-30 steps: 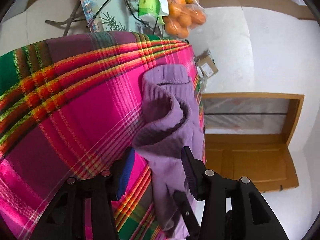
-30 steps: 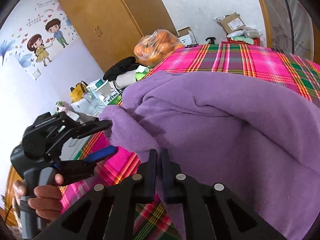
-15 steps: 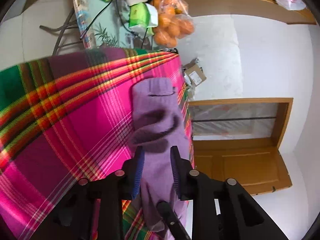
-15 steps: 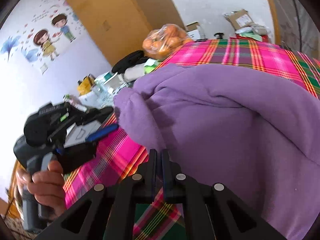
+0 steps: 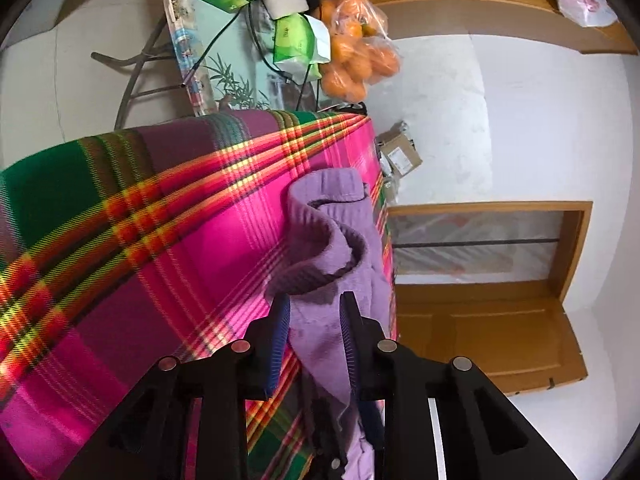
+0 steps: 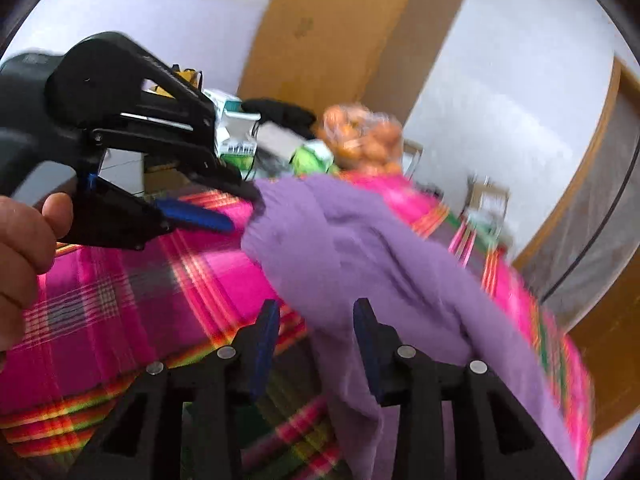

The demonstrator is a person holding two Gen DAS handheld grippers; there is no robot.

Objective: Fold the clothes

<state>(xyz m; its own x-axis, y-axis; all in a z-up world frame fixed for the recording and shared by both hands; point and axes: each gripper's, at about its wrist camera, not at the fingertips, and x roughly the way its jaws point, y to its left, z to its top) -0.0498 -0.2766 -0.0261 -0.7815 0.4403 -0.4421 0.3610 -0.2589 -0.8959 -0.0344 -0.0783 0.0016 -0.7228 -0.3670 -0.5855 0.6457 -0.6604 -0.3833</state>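
While it sags in folds over the plaid cloth (image 5: pixel 168 240), sweater (image 5: pixel 332 248): lies along the table's edge.
Left gripper (image 5: pixel 314 312): parted, fabric between its fingers, not clamped.
Right gripper (image 6: pixel 316 320): parted wide, fabric draped between.

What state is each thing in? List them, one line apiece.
Left claw: open, fingers astride the garment's edge.
Right claw: open, cloth between its fingers.
Purple garment: crumpled, not folded, partly hanging off the table edge.
Plaid tablecloth: spread flat.
Bag of oranges: full, on the side table.
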